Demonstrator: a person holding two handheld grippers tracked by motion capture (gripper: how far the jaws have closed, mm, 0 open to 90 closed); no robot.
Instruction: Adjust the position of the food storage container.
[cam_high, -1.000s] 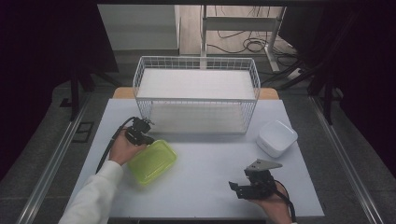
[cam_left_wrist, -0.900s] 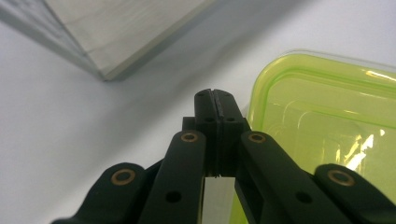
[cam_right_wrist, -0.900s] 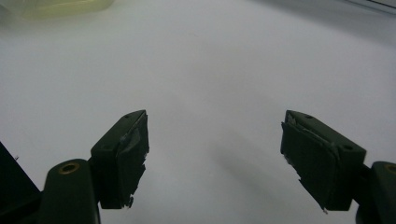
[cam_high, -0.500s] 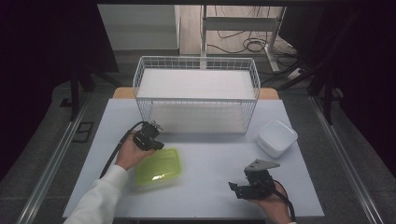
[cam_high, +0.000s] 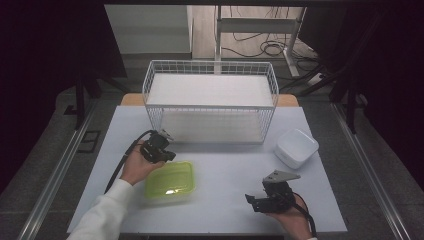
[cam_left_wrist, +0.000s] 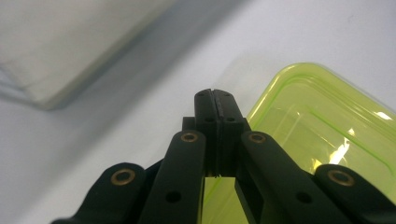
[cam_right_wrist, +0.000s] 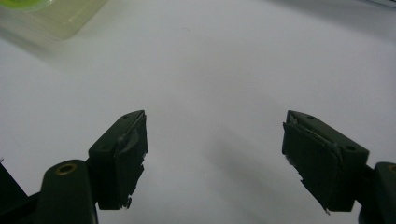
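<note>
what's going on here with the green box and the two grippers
A person works at a white table with a gripper in each hand. The left gripper has its jaws shut with nothing between them, its tip at the far left edge of a translucent green container lying in front of a white wire basket. Whether it touches the container is hard to tell. The right gripper rests near the table's front edge, jaws open and empty. A white container sits off to the right, untouched.
</note>
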